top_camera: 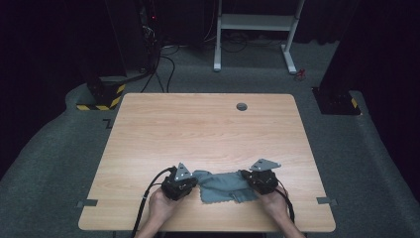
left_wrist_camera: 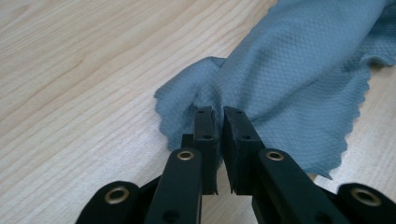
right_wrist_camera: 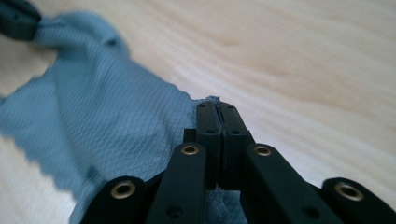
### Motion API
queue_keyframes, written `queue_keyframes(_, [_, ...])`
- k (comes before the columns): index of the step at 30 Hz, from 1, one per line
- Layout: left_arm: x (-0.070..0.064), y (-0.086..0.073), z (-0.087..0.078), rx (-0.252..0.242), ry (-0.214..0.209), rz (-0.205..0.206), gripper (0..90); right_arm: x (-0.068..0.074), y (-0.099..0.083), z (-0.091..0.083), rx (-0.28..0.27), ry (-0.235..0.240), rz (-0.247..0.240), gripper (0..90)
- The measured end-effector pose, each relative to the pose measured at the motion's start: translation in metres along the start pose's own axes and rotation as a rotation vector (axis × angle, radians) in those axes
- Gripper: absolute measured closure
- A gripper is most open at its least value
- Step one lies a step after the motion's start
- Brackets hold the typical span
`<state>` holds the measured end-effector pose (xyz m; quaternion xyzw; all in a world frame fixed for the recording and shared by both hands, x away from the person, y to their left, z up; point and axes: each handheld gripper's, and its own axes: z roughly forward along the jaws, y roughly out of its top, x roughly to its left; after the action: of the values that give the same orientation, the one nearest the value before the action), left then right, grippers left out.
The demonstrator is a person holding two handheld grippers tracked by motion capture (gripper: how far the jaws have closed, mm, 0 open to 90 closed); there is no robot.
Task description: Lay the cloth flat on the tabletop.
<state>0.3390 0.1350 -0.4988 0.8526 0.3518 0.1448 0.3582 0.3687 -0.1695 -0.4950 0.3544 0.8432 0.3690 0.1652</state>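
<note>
At near table edge | left claw (top_camera: 190,179) pinching cloth (top_camera: 224,186) corner | right claw (top_camera: 246,177) clamped on opposite corner

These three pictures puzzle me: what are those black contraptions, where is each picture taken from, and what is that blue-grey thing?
No robot here: a person holds a two-jaw tool in each hand. The high view looks down from above on a wooden table. There the left gripper and the right gripper sit at either end of a blue-grey cloth. The other two pictures come from small cameras riding on the grippers, looking along their black jaws. In the left gripper view the jaws pinch a bunched corner of the cloth; in the right gripper view they are pressed shut on its edge. The cloth spans between them, over the table.
</note>
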Motion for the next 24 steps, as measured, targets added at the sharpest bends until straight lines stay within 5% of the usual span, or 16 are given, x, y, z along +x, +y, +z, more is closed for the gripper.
queue_keyframes(5, [0.0, -0.005, 0.007, 0.029, -0.02, 0.013, 86.7, -0.005, -0.005, 0.002, 0.013, -0.05, -0.009, 88.1])
queue_keyframes(11, [0.004, -0.004, 0.0, -0.023, -0.026, -0.025, 80.8, -0.013, -0.012, -0.002, 0.022, -0.058, 0.029, 88.4])
queue_keyframes(24, [0.017, 0.008, -0.005, -0.054, 0.047, -0.036, 87.7, -0.028, -0.014, -0.004, 0.017, -0.112, 0.056, 89.2])
